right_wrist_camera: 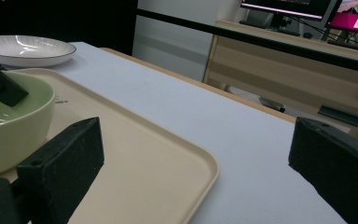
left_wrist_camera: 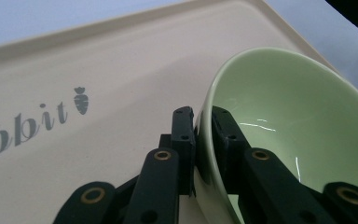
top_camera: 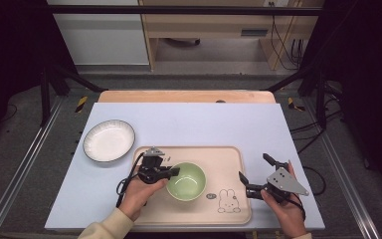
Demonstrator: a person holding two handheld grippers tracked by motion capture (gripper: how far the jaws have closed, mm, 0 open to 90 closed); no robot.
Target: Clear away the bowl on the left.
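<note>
A pale green bowl (top_camera: 186, 181) sits on a beige tray (top_camera: 229, 157) with a rabbit drawing. My left gripper (top_camera: 173, 172) is shut on the bowl's left rim: in the left gripper view one jaw is outside the wall and the other inside the green bowl (left_wrist_camera: 289, 112), pinching the rim at my left gripper (left_wrist_camera: 203, 130). My right gripper (top_camera: 254, 171) stands open over the tray's right edge, nothing between its jaws. In the right gripper view my right gripper (right_wrist_camera: 196, 158) frames the tray (right_wrist_camera: 168, 154) corner, with the green bowl (right_wrist_camera: 14, 126) at the left.
A white plate (top_camera: 109, 140) with a dark rim lies on the pale blue tabletop (top_camera: 189, 124), left of the tray, and appears as the white plate (right_wrist_camera: 25, 49) far off. A wooden desk and cables stand beyond the table's far edge.
</note>
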